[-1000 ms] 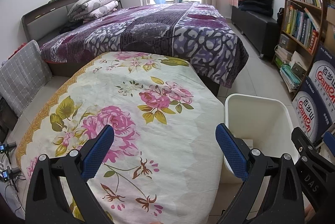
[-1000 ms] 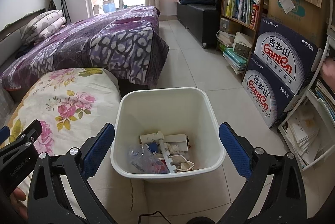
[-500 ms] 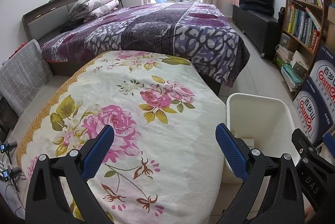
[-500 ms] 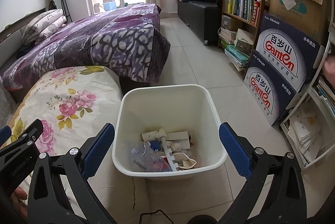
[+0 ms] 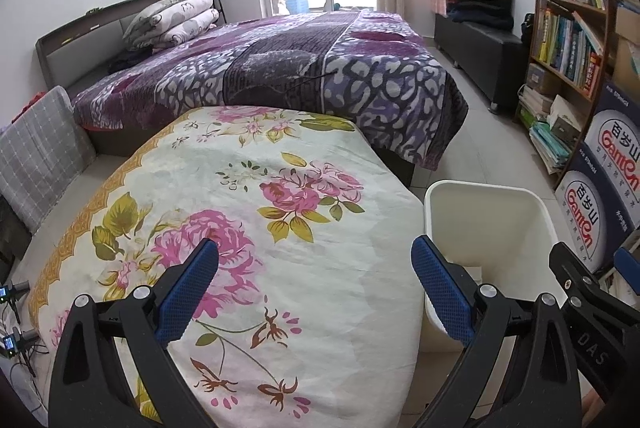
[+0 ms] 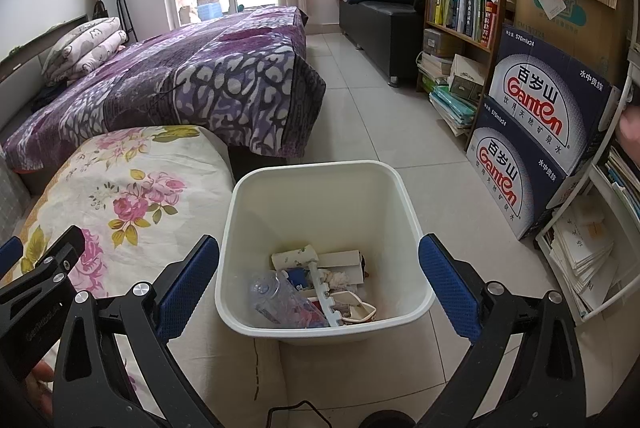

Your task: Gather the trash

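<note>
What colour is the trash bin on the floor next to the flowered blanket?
The trash bin is plain white or cream, with no pattern. It shows best in the right wrist view.

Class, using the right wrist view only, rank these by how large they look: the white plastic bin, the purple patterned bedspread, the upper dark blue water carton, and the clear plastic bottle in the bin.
1. Purple patterned bedspread
2. White plastic bin, though its nearness to the camera inflates it
3. Upper dark blue water carton
4. Clear plastic bottle
</note>
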`<state>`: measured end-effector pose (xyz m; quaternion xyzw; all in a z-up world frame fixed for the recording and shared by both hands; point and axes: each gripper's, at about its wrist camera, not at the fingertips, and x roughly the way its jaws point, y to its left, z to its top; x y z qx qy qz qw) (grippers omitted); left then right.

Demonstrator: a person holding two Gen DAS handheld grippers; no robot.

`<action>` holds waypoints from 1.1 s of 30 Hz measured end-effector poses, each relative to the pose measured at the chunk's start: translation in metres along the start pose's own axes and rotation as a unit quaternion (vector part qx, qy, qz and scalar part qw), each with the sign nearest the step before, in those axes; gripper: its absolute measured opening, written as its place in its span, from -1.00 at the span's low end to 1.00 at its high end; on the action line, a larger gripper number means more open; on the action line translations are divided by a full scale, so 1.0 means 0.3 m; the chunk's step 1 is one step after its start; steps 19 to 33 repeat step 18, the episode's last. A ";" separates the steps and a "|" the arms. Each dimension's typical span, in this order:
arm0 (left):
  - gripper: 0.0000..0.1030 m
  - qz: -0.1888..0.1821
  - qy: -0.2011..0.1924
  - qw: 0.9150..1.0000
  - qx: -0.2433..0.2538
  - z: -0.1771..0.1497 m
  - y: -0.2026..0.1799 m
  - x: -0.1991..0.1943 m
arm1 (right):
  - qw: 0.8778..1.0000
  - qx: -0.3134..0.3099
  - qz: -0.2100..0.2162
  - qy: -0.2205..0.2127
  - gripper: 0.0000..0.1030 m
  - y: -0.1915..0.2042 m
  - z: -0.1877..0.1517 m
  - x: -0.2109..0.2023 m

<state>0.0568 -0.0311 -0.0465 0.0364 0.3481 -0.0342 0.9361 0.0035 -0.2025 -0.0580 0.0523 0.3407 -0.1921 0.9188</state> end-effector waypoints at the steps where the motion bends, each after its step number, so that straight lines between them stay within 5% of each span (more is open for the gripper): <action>1: 0.83 0.000 -0.001 1.000 -0.001 0.000 0.000 -0.001 | 1.000 0.000 0.000 0.000 0.86 -0.006 0.005 0.003; 33: 0.83 0.004 0.015 1.000 -0.011 0.003 0.006 0.009 | 1.000 0.001 0.001 0.001 0.86 -0.010 0.008 0.009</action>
